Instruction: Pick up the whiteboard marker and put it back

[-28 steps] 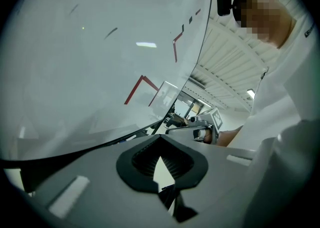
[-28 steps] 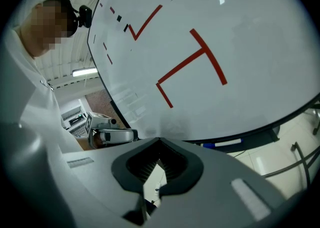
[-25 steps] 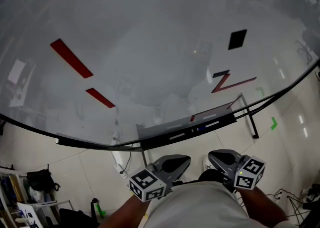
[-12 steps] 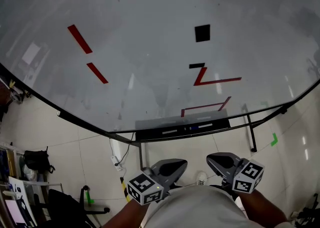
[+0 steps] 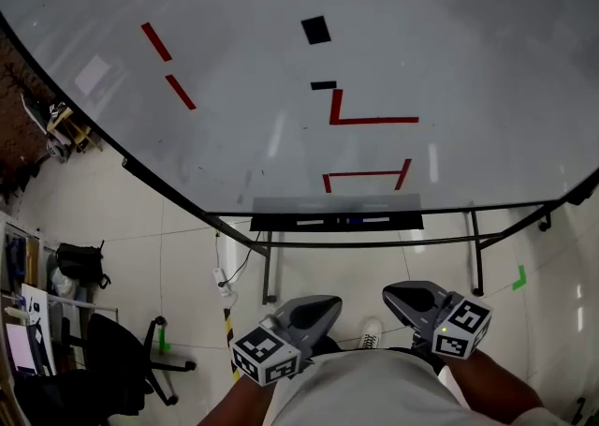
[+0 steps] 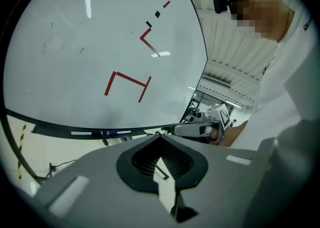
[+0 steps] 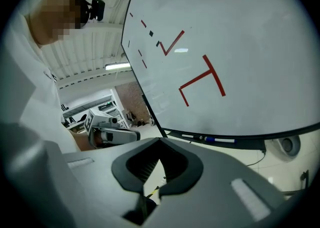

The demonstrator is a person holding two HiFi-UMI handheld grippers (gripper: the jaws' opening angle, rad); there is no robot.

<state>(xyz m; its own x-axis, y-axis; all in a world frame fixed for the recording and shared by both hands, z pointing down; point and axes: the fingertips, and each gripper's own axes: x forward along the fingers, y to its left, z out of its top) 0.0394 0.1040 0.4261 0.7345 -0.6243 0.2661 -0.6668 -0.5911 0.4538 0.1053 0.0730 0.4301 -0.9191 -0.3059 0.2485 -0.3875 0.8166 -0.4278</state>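
Along the bottom edge of the large white whiteboard (image 5: 468,50), in its narrow black ledge tray (image 5: 271,223), a slim white whiteboard marker with a blue section (image 5: 352,221) is seen lying flat, end to end with other white pens (image 5: 318,223). The marker is thus parked where a put-back would leave it, but the same layout fits a pick-up still to come; which of the two applies cannot be settled. Left gripper (image 6: 160,137) is held low against the white-shirted torso (image 5: 374,396), well apart from the tray. Its black pads (image 6: 129,166) are closed tip to tip, only floor is seen through the gap behind them, and nothing is gripped. Right gripper (image 7: 160,140): same, tips together, empty, held beside the left one. It is judged a neutral carry pose, with both tools tucked in so board and tray are kept in clear sight. Red tape strips (image 5: 372,120) and black squares (image 5: 315,29) on the board are not involved. Versus 1.0 s and 0.5 s ago, the head view is swung round. The tray is now seen level and near centre rather than skewed right, and a black office chair (image 5: 122,359) is brought in at left. Gripper pose and closure are unchanged, and the marker's spot in the tray is unchanged as far as can be told.
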